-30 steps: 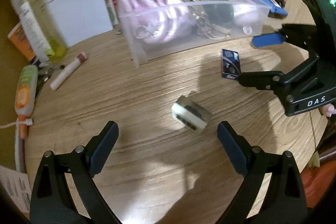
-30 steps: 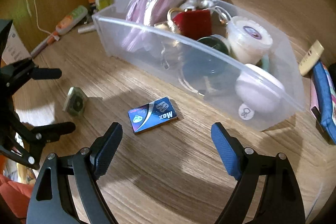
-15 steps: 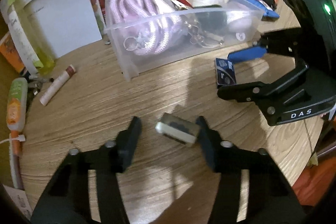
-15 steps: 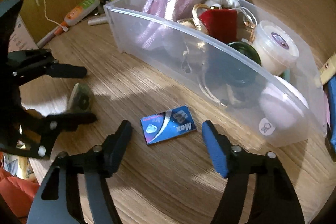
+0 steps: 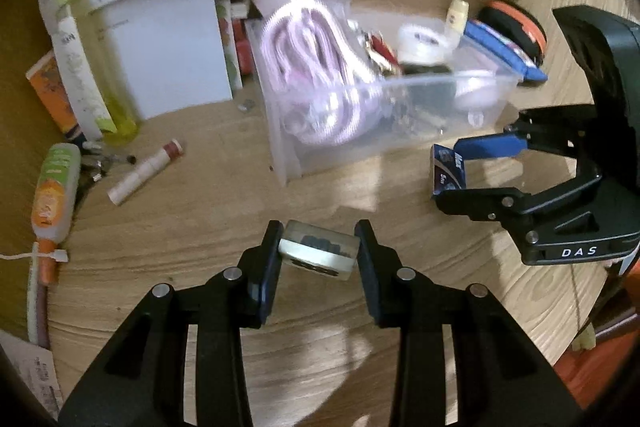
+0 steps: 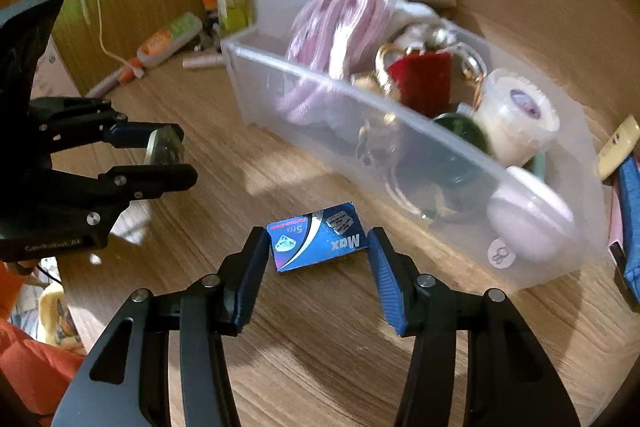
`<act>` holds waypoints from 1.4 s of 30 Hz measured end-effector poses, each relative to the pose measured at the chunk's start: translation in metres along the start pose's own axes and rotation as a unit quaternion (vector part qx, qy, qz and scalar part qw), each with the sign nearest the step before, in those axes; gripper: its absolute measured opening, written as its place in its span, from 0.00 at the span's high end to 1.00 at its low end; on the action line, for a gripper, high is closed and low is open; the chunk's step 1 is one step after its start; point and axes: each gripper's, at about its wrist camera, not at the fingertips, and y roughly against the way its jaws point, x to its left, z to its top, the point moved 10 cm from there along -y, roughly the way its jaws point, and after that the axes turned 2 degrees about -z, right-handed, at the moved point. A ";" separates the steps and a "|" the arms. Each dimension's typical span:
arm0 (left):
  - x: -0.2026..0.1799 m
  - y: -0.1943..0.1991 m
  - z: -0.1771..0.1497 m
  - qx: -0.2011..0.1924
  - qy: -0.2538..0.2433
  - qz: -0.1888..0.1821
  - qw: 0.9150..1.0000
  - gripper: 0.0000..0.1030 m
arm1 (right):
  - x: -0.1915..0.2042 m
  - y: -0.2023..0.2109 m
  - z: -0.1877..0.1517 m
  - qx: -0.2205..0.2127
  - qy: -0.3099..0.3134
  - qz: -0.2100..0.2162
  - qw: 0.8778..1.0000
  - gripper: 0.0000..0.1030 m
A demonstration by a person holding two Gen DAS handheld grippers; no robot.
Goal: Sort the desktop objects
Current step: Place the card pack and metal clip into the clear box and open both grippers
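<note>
Wooden desk (image 6: 320, 347) carries a full clear bin (image 6: 400, 147). Left gripper (image 5: 318, 251) fingers squeeze a small sharpener (image 5: 318, 253); right gripper (image 6: 318, 259) fingers straddle the blue card (image 6: 316, 241), not quite touching.

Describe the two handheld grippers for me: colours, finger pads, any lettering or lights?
Both are matte black plastic linkages with silver pivot pins and blue pads on the fingers. The left gripper shows faint "GenRobot_AI"-like lettering on its body in the right wrist view. The right gripper carries white "DAS" lettering; its pads look ribbed. No lit lamp or cable is clearly visible.
</note>
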 end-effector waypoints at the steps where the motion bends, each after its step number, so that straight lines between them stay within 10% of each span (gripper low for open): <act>1: 0.002 0.003 0.002 -0.004 0.003 0.002 1.000 0.65 | -0.001 0.003 0.003 -0.004 -0.004 0.000 1.000 0.54; 24: -0.013 0.018 0.082 -0.070 0.015 -0.007 0.997 0.65 | -0.078 0.080 0.041 -0.119 -0.089 -0.059 0.987 0.54; 42: 0.004 -0.028 0.100 -0.048 0.041 -0.001 0.998 0.65 | -0.124 0.042 0.040 -0.086 -0.137 -0.079 0.984 0.54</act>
